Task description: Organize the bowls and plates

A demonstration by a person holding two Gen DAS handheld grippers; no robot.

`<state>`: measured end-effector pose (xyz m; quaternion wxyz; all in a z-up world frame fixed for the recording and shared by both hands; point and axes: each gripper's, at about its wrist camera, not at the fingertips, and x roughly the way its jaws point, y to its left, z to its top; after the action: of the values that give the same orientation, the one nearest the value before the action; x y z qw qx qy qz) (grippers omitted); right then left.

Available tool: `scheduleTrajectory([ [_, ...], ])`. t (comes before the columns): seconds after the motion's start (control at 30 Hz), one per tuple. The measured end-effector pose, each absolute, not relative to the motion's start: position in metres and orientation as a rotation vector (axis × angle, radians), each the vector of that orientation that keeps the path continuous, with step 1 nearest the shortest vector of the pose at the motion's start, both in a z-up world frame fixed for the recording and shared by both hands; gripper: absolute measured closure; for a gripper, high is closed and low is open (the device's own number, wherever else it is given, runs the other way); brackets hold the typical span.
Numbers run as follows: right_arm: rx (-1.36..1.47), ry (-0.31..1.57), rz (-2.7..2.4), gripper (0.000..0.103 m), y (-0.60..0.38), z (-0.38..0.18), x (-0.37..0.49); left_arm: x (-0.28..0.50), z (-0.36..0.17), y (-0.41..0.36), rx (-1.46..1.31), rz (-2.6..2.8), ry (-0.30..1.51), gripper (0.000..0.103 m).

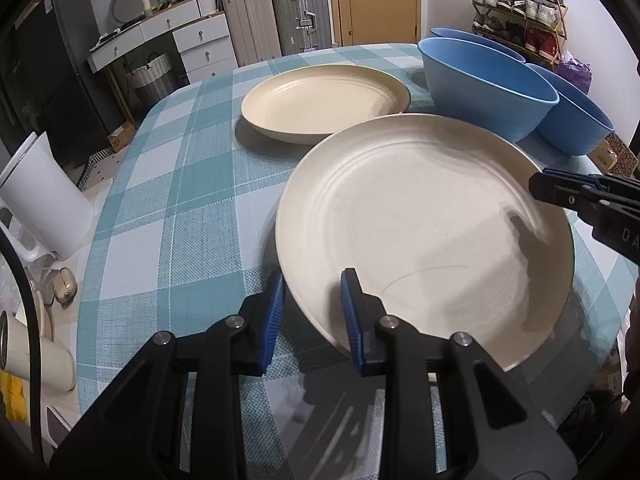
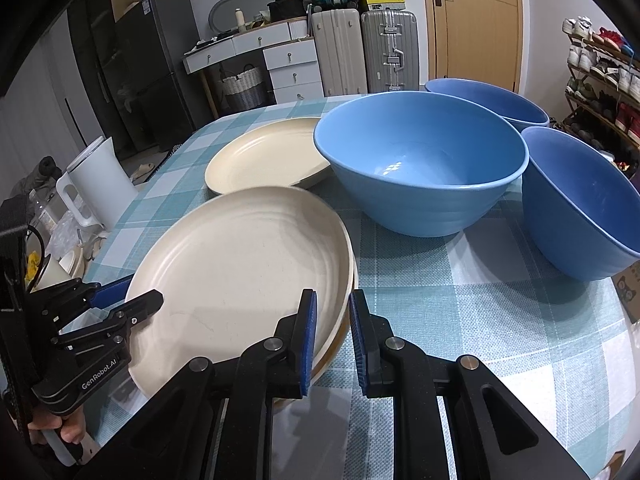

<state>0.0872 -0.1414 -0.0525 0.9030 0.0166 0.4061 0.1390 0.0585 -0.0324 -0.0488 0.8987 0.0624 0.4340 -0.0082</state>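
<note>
A large cream plate lies close in front on the checked tablecloth. In the right wrist view a second cream rim shows under it, so it rests on another plate. My left gripper is shut on its near-left rim, one pad below and one on top. My right gripper is shut on the opposite rim. Another cream plate lies alone farther back. Three blue bowls stand upright to the right.
The round table ends close on the left, where a white kettle stands lower down. Suitcases, drawers and a door line the back wall; a shoe rack stands on the right. A hand holds the left gripper.
</note>
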Motion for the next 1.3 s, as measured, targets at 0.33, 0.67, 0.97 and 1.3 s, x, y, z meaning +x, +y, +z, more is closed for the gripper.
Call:
scheduleTrajectory([
  [0.33, 0.020, 0.824, 0.308, 0.086, -0.135, -0.054, 0.087, 0.059, -0.051, -0.036, 0.166, -0.010, 0.895, 0.078],
  [0.67, 0.020, 0.815, 0.332, 0.072, -0.133, -0.048, 0.087, 0.061, -0.045, -0.022, 0.087, -0.038, 0.909, 0.067],
  [0.97, 0.047, 0.746, 0.399, 0.021, -0.138, -0.020, 0.078, 0.052, -0.014, 0.007, -0.064, -0.057, 0.821, 0.022],
  [1.3, 0.019, 0.656, 0.445, 0.001, -0.138, 0.020, 0.078, 0.041, 0.025, 0.026, -0.146, -0.047, 0.741, 0.001],
])
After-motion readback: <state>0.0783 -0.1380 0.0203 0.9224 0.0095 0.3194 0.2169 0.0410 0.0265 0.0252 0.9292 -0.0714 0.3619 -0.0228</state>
